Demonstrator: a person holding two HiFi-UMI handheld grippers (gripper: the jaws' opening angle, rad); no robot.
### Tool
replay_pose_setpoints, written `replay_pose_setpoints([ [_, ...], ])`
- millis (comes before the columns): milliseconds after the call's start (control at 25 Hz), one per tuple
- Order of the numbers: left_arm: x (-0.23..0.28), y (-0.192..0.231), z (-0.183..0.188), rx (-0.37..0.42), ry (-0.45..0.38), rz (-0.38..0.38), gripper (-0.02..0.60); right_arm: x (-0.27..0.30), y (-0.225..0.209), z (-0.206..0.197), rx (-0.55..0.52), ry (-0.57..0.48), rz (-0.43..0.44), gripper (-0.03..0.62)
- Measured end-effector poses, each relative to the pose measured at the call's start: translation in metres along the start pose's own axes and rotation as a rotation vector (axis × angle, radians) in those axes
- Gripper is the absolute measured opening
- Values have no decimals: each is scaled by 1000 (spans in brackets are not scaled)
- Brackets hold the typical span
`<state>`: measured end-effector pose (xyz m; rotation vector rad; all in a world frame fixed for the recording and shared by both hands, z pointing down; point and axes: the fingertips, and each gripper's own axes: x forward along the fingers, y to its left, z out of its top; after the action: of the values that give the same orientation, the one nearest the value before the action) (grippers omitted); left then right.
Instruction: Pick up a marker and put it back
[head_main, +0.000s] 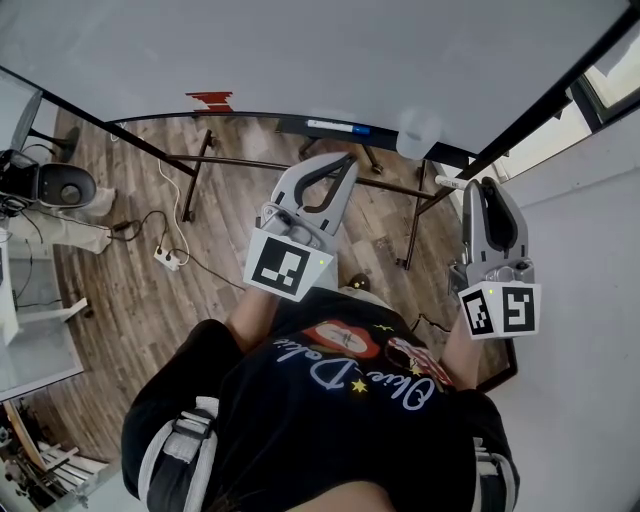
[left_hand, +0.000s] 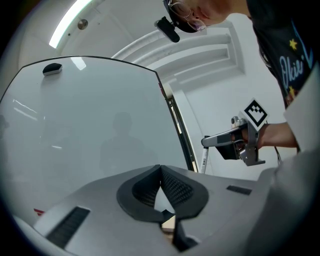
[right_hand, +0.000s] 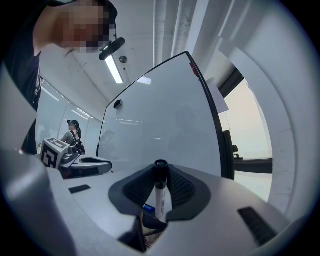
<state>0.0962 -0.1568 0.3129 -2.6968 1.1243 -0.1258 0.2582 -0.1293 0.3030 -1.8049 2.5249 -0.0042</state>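
Observation:
My right gripper (right_hand: 160, 176) is shut on a white marker (right_hand: 160, 195) with a black cap, held upright between the pads in front of the whiteboard (right_hand: 165, 115). In the head view the marker (head_main: 450, 183) pokes out leftward from the right gripper (head_main: 482, 188). The left gripper view shows the same marker (left_hand: 204, 162) hanging below the right gripper (left_hand: 207, 142). My left gripper (left_hand: 160, 171) is shut with nothing in it, and it points at the whiteboard (left_hand: 90, 130). In the head view the left gripper (head_main: 343, 162) sits just below the board's tray (head_main: 300, 124), where another marker (head_main: 335, 127) lies.
The whiteboard (head_main: 300, 50) stands on a dark metal frame over a wood floor. A red mark (head_main: 210, 100) shows near its lower edge and a dark magnet (left_hand: 52, 69) near its top. A power strip (head_main: 167, 258) and cables lie on the floor. A person (right_hand: 75, 132) stands far off.

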Motion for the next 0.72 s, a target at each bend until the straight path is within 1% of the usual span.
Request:
replay_pose_setpoints([
  [720, 7, 11, -5, -4, 10, 7, 3, 18, -6, 2, 0, -8, 4, 72],
])
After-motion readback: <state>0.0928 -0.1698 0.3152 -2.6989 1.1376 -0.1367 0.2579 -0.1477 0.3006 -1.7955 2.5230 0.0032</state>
